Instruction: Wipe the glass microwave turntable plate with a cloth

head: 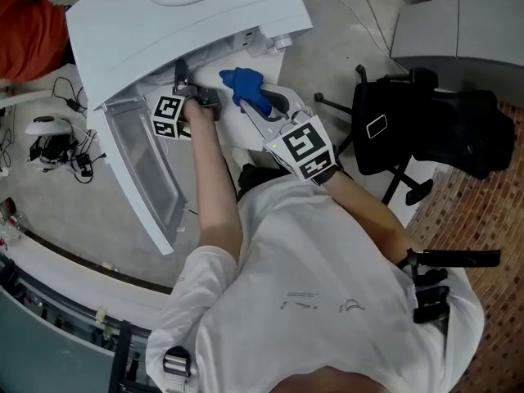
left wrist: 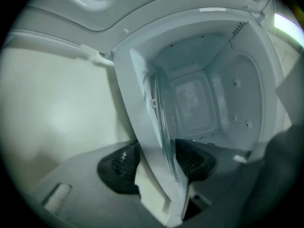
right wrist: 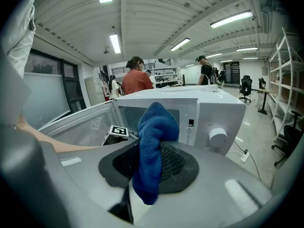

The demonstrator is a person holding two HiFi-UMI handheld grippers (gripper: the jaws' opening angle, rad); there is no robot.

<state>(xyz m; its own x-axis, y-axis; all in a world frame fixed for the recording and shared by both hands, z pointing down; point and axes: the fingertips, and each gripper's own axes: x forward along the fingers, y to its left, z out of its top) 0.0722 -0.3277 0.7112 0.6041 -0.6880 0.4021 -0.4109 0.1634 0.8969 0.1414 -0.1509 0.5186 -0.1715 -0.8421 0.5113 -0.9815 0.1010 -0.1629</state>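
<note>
Head view: boxy white microwave (head: 188, 23), door (head: 147, 170) swung open, black office chair (head: 426, 129) beside it. Only the left gripper view shows the clear round glass turntable plate (left wrist: 164, 127) inside the cavity, left gripper (left wrist: 156, 165) clamped over its rim and a white panel (left wrist: 142, 175). Outside, the right gripper (right wrist: 154, 167) pinches a blue terry cloth (right wrist: 154, 127).

grey concrete floor (head: 82, 211), black office chair (head: 426, 129), loose cables (head: 67, 93)

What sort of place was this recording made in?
Probably a lab or workshop rather than a home kitchen: strip lights on an open ceiling, metal shelving along one side, and an office chair.
</note>
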